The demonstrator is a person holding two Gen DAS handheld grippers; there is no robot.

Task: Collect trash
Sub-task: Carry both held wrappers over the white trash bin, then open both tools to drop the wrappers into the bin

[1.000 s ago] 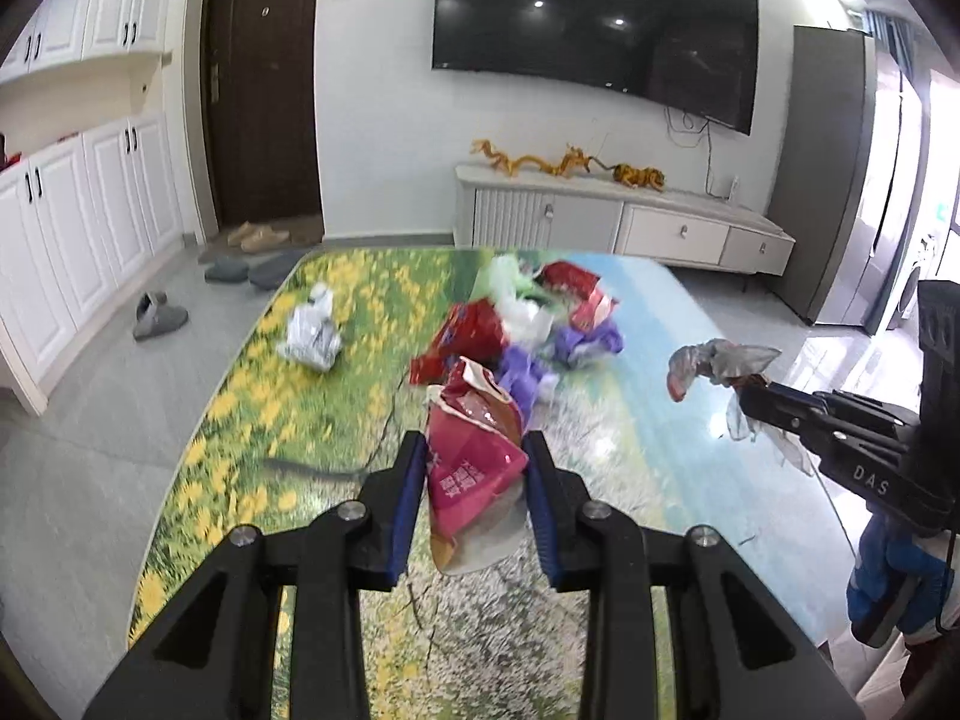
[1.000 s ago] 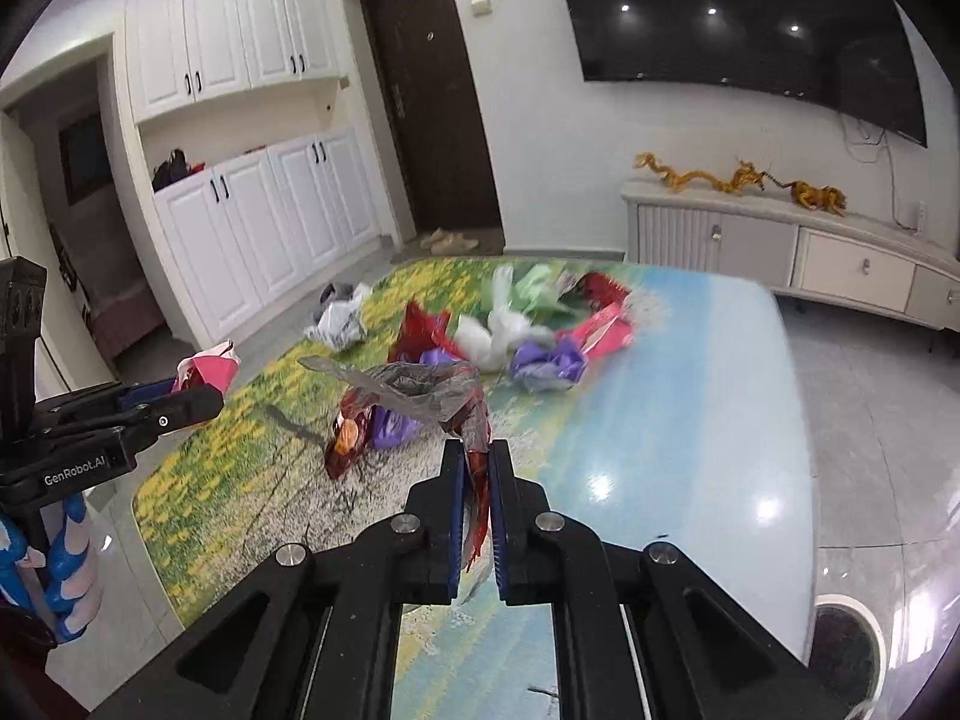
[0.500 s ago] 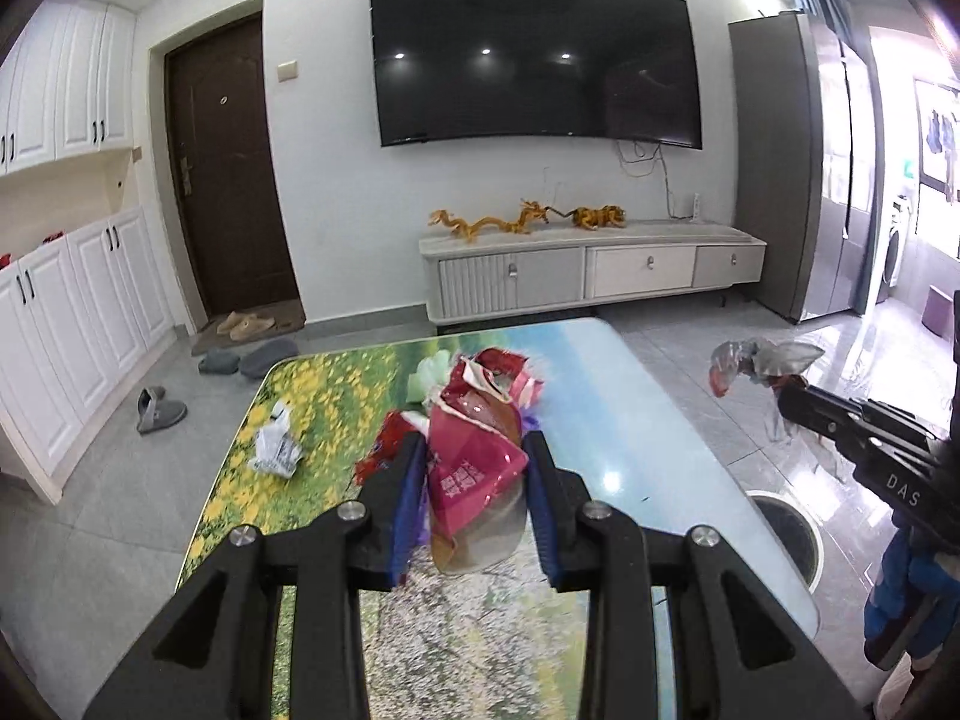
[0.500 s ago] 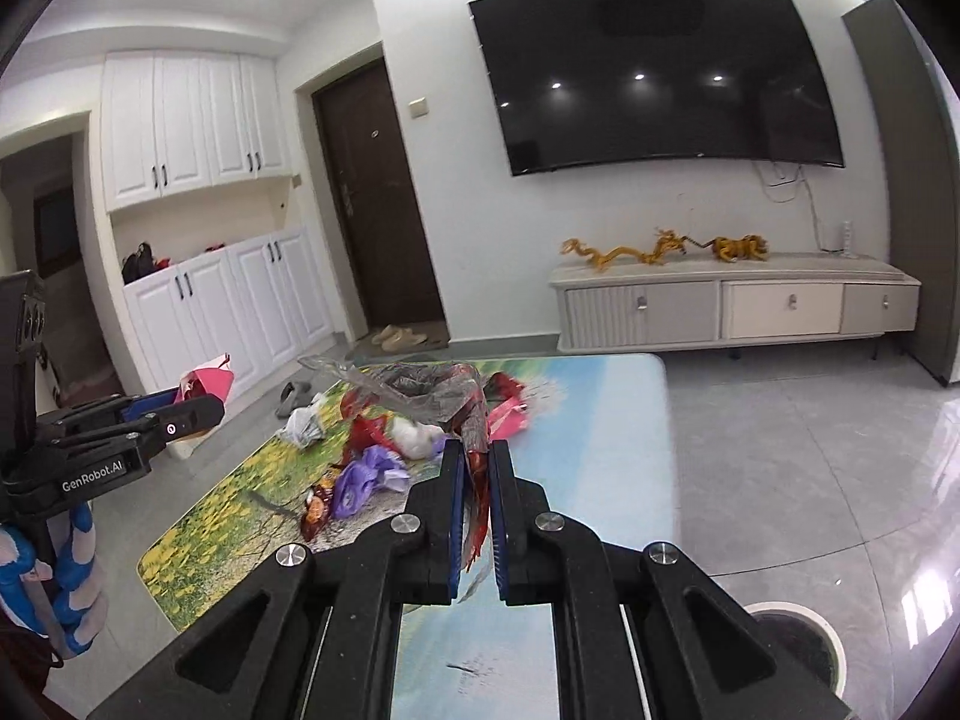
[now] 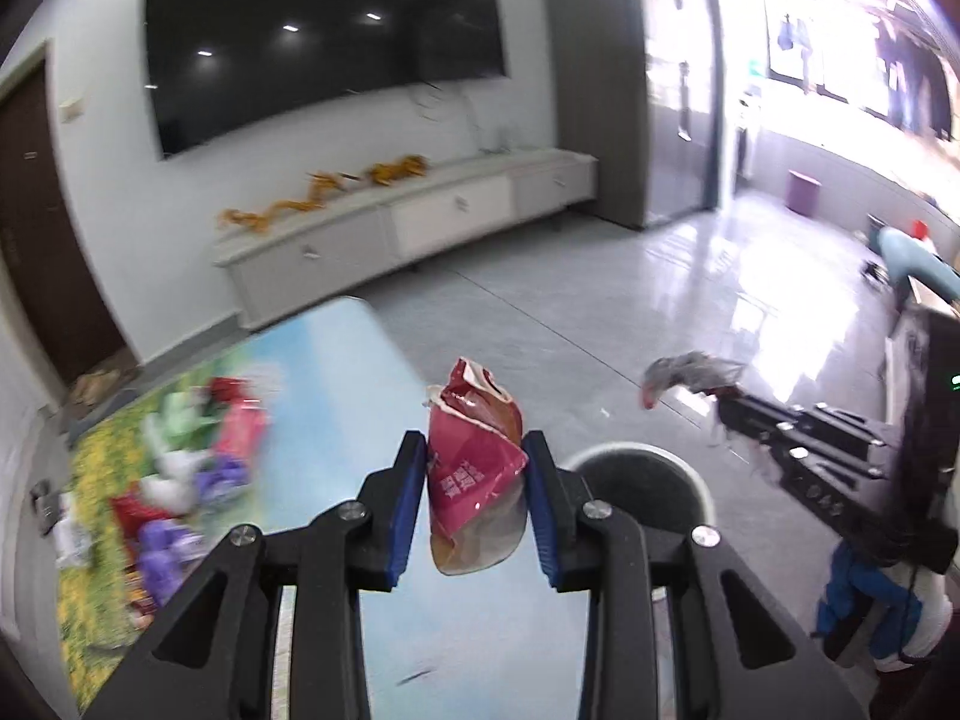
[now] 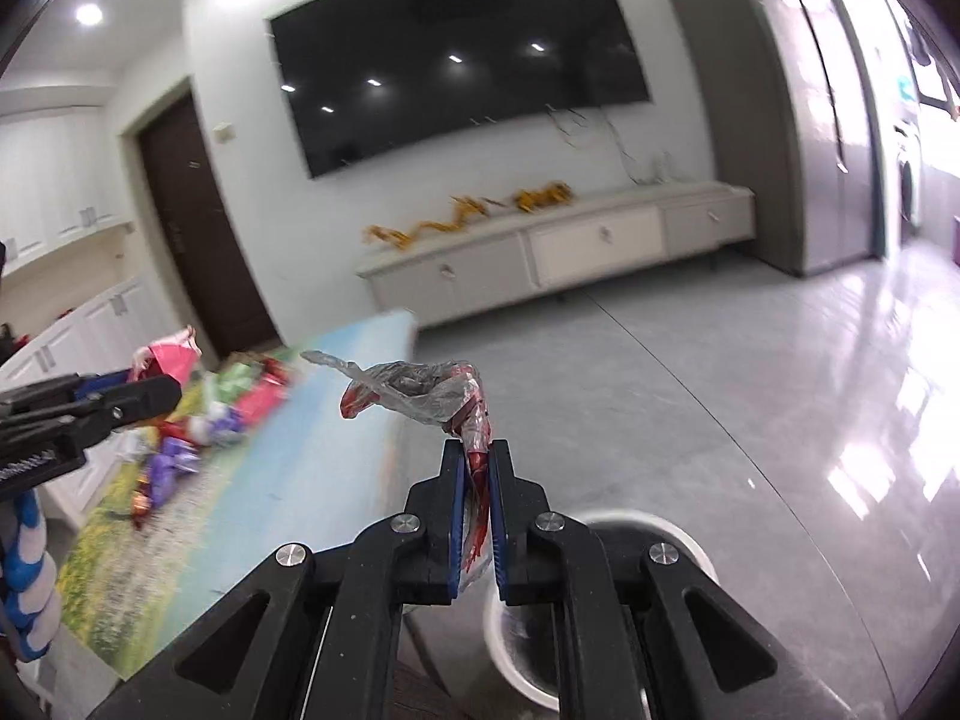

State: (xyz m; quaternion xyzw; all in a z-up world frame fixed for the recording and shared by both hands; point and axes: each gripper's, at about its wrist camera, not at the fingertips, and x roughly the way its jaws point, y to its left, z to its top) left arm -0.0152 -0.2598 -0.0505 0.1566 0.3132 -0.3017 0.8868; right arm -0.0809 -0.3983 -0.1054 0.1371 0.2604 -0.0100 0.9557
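Observation:
My left gripper (image 5: 476, 468) is shut on a pink-red snack bag (image 5: 474, 468), held above the table's right edge next to a white-rimmed trash bin (image 5: 642, 480) on the floor. My right gripper (image 6: 477, 480) is shut on a crumpled clear wrapper with red print (image 6: 432, 393), held above the same bin (image 6: 606, 588). The right gripper and its wrapper also show in the left wrist view (image 5: 690, 375). The left gripper with the pink bag shows in the right wrist view (image 6: 168, 360). A pile of wrappers (image 5: 198, 450) lies on the table.
The table (image 5: 336, 396) has a printed flower-field top, and its right edge runs beside the bin. A white TV cabinet (image 5: 408, 228) and a wall TV (image 5: 324, 36) stand behind. Glossy grey floor tiles (image 6: 780, 390) spread to the right.
Both grippers have swung right, away from the trash pile, and now hang by the table's right edge over the bin. Each still holds its wrapper.

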